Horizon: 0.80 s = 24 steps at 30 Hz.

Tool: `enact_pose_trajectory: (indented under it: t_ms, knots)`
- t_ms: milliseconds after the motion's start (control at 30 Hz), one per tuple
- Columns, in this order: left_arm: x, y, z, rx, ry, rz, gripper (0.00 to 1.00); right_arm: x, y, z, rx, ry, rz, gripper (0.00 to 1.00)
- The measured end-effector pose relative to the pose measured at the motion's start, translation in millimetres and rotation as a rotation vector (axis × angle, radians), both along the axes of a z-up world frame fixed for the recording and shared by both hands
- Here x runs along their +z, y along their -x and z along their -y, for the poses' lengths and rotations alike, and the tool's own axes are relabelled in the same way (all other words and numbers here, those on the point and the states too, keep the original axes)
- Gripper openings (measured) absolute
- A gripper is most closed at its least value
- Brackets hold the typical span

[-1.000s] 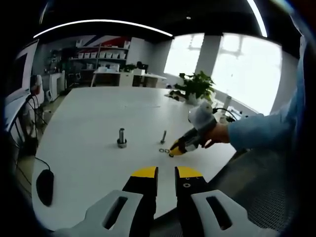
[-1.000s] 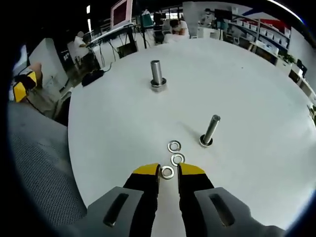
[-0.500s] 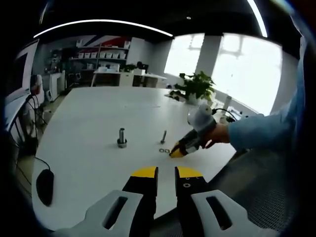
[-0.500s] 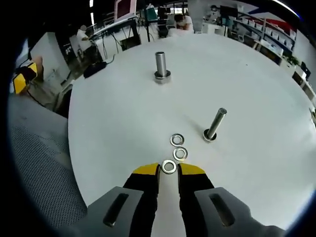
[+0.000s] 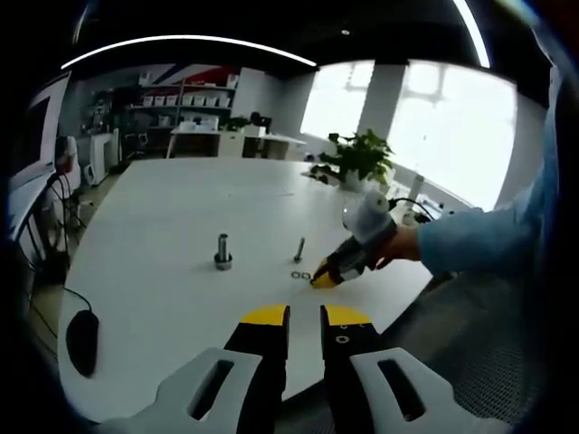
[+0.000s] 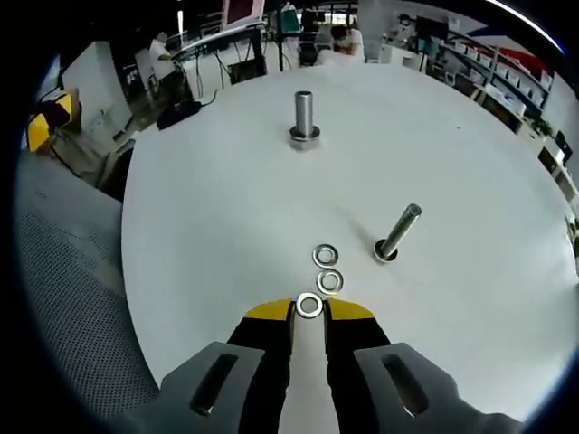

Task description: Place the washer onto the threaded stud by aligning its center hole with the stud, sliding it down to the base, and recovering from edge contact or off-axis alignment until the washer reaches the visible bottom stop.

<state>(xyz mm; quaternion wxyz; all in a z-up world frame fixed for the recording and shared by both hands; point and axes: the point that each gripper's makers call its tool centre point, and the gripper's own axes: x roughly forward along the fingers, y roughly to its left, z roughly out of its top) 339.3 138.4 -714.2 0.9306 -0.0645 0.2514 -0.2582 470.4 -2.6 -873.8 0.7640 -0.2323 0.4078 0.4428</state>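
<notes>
Washer sits right at the yellow tips of the right hand-held gripper, in the narrow gap between them. Jaws are nearly closed around it; can't tell if they actually pinch it or if it's just lying on the desk between the tips. Two more washers lie flat on the desk just past it: a middle washer and a far washer, in a short row running away from the tips, close together. Thin threaded stud stands just right of that row, appearing tilted in the right gripper view, bare shaft. Thicker stud stands well beyond, near desk centre, with a collar at its base.

Left hand-held gripper hangs off the near desk edge, jaws a small gap apart, nothing between them. From the left gripper view the right hand-held gripper comes in from the right, held by a hand in a blue sleeve, tips down at the desk surface next to the washers and the thin stud. Thick stud is to the left of them. Potted plant at the far desk edge, black mouse-like object at the near left edge.
</notes>
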Motion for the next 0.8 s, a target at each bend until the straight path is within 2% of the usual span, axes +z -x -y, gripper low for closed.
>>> enact_pose_trajectory:
  t_ms: [500,800]
  knots:
    - [-0.5,0.5,0.1,-0.001,-0.003,-0.002,0.11,0.4,0.7,-0.7,0.004,0.003,-0.004,0.14]
    - [-0.7,0.4,-0.1,0.000,-0.003,-0.003,0.11,7.2,-3.3,-0.5,-0.003,-0.003,0.002,0.14]
